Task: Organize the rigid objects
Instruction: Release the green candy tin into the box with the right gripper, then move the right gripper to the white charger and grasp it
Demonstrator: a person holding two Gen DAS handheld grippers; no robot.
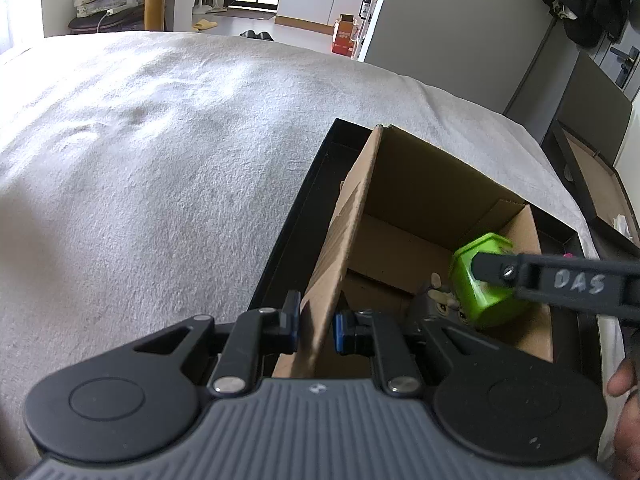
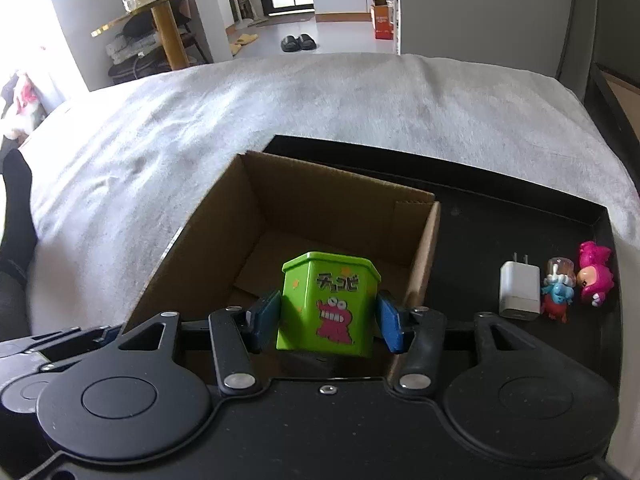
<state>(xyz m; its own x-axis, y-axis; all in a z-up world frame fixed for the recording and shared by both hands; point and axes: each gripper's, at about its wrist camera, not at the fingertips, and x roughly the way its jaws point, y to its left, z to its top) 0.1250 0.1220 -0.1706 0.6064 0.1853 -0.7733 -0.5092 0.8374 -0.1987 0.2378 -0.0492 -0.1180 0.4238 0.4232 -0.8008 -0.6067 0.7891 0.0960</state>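
From the left wrist, the left gripper [image 1: 316, 326] has its blue pads clamped tight on the near wall of the cardboard box [image 1: 340, 240], one finger outside it, one inside. The box stands in a black tray [image 1: 296, 216] on a grey blanket [image 1: 160, 140]. Ahead and to the right of those fingers, inside the box, a green tin [image 1: 476, 280] hangs from the right gripper's finger, whose arm bears the white handwriting "DAS" [image 1: 580, 282]. Just below the tin a small figure peeks out, too hidden to make out.

From the right wrist, the right gripper [image 2: 326, 316] holds the green tin [image 2: 328, 304] upright between its blue pads, over the open cardboard box [image 2: 280, 200]. The tin carries black Japanese lettering and a pink toothy cartoon creature. Well to the right of the fingers, on the black tray [image 2: 480, 216], lie a white charger [image 2: 519, 290], a blue figurine [image 2: 557, 292] and a pink figurine [image 2: 595, 274] side by side.
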